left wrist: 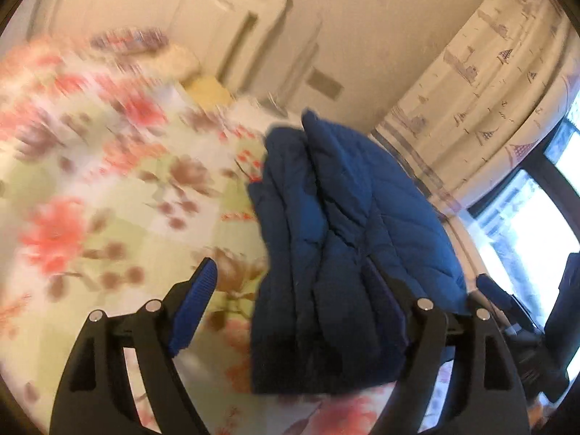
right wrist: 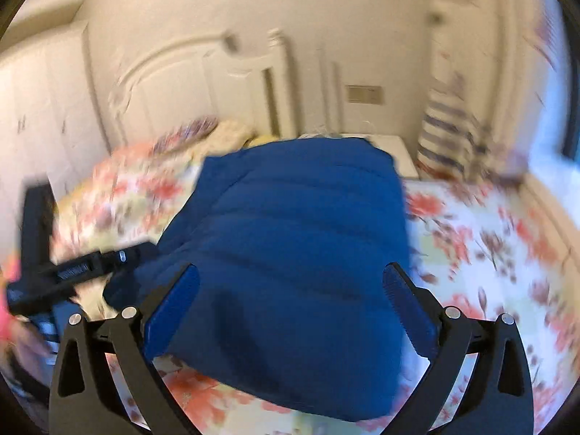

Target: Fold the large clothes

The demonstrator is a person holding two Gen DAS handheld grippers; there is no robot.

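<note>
A folded blue quilted jacket (left wrist: pixel 337 224) lies on the floral bedsheet (left wrist: pixel 108 188). In the left wrist view my left gripper (left wrist: pixel 290 272) stands open. Its left pad (left wrist: pixel 194 301) is clear of the cloth, and the jacket's folded edge lies against the right finger. In the right wrist view the jacket (right wrist: pixel 297 239) fills the space between the wide-spread fingers of my right gripper (right wrist: pixel 291 272), which is open above it. The pads sit at the jacket's sides, and no pinch on the cloth shows. Both views are blurred.
The white headboard (right wrist: pixel 174 79) and pillows (right wrist: pixel 217 130) are at the far end of the bed, with a white nightstand (right wrist: pixel 395 152) beside them. A patterned curtain (left wrist: pixel 489 90) and window (left wrist: pixel 536 224) lie to the right. The left gripper's body (right wrist: pixel 72 272) shows at the left of the right wrist view.
</note>
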